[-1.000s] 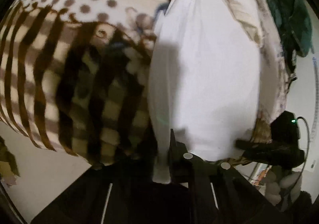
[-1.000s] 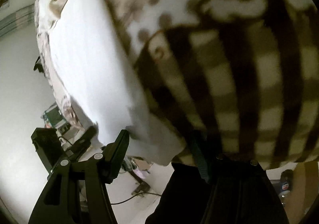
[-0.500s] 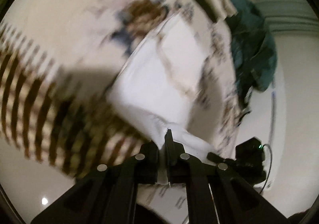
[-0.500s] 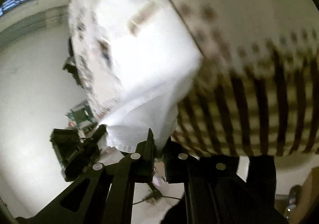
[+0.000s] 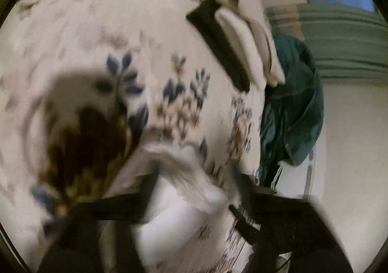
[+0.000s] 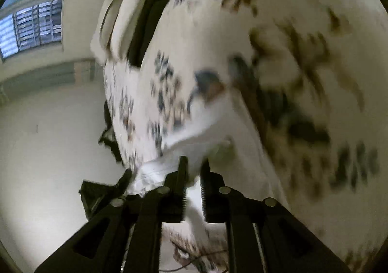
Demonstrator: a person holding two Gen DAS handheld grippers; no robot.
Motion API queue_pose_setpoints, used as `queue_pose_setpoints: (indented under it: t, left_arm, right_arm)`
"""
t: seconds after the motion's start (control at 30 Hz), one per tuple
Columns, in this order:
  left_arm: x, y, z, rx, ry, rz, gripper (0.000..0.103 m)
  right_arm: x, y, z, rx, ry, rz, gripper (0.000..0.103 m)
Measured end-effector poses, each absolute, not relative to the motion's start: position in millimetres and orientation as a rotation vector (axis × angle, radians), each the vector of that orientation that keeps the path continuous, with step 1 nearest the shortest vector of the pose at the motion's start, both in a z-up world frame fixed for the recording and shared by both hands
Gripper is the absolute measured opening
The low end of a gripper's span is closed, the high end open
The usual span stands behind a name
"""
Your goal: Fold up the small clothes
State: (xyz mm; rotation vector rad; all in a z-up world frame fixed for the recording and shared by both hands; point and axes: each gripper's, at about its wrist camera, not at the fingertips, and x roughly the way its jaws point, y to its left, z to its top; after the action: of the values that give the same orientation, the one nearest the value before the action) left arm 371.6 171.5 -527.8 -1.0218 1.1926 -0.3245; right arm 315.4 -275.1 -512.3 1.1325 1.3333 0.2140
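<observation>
White garment [image 5: 184, 214]: small white cloth piece, bunched + blurred, low centre in left wrist view, lying on the floral bedspread [image 5: 145, 30] near its edge. In right wrist view it shows as a white crumpled mass [image 6: 155, 173] just ahead of the fingertips.
Left gripper [image 5: 194, 183]: fingers spread wide apart, one dark finger [image 5: 145, 190] on left of the garment, other on right; cloth sits in the gap btwn them. Heavy motion blur, so can't tell if either finger touches the cloth.
Right gripper [image 6: 192, 171]: jaws nearly together, narrow gap w/ white fabric showing through it. Can't tell whether the pads pinch the garment or just stand over it.
Other gripper seen from right view: dark shape [image 6: 104, 193] at lower left, touching the white cloth's left end.
Bedspread: cream w/ blue + brown flower print; fills most of both views. Brown patterned patch [image 5: 82, 151] at left, blurred.
Folded stack [image 5: 245, 37]: pale folded items w/ a dark one [image 5: 215, 37] beside them, at far edge of bed, well apart from the garment.
Green garment [image 5: 295, 108]: dark teal, hanging off bed's right side.
Window [image 6: 31, 28]: upper left in right view, w/ bars.
Floor/wall: pale, beyond bed edge.
</observation>
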Motion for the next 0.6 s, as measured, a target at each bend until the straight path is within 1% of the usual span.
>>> queue_pose_setpoints:
  t: [0.03, 0.07, 0.1, 0.17, 0.23, 0.33, 0.37, 0.4, 0.43, 0.47, 0.5, 0.53, 0.6]
  left_arm:
    - [375.7, 175.0, -526.3, -0.995, 1.179, -0.318, 0.072]
    - [377.2, 175.4, -524.5, -0.956, 1.189, -0.319, 0.072]
    - [378.0, 174.2, -524.5, -0.918, 1.202, -0.321, 0.072]
    - [380.1, 168.3, -532.5, -0.808, 1.257, -0.307, 0.072]
    - [387.2, 157.8, -548.5, -0.72, 1.323, -0.3, 0.072]
    - [395.2, 143.3, -571.1, -0.643, 1.393, -0.308, 0.072]
    - [395.2, 142.4, -571.5, -0.625, 1.392, -0.297, 0.069]
    - [397.8, 140.1, -572.4, -0.607, 1.375, -0.284, 0.052]
    - [400.9, 137.8, -572.0, -0.607, 1.345, -0.301, 0.028]
    - [403.9, 136.1, -571.6, -0.595, 1.343, -0.303, 0.004]
    - [406.2, 134.1, -569.3, -0.581, 1.323, -0.307, 0.004]
    - [408.2, 133.0, -567.1, -0.572, 1.304, -0.312, 0.003]
    - [411.2, 132.9, -564.7, -0.564, 1.294, -0.315, 0.003]
  right_arm:
    - [326.1, -277.5, -514.2, 1.138, 1.316, 0.208, 0.042]
    - [331.3, -278.2, -514.3, 1.142, 1.304, 0.211, 0.071]
    - [331.5, -283.2, -514.7, 1.137, 1.297, 0.214, 0.085]
    - [332.2, -288.4, -513.4, 1.067, 1.314, 0.186, 0.086]
    - [330.4, -291.0, -525.1, 1.0, 1.382, 0.133, 0.086]
    - [334.6, -282.1, -547.3, 0.972, 1.437, 0.116, 0.086]
    - [338.0, -278.9, -555.0, 0.968, 1.445, 0.114, 0.085]
    - [341.0, -276.9, -559.0, 0.966, 1.446, 0.116, 0.082]
    - [345.4, -273.9, -563.7, 0.965, 1.437, 0.118, 0.076]
    - [351.5, -270.6, -566.7, 0.969, 1.421, 0.133, 0.048]
    - [356.0, -269.5, -569.0, 0.968, 1.416, 0.134, 0.006]
    - [360.9, -266.3, -569.0, 0.962, 1.409, 0.123, 0.004]
    - [365.3, -263.6, -563.3, 0.92, 1.374, 0.113, 0.004]
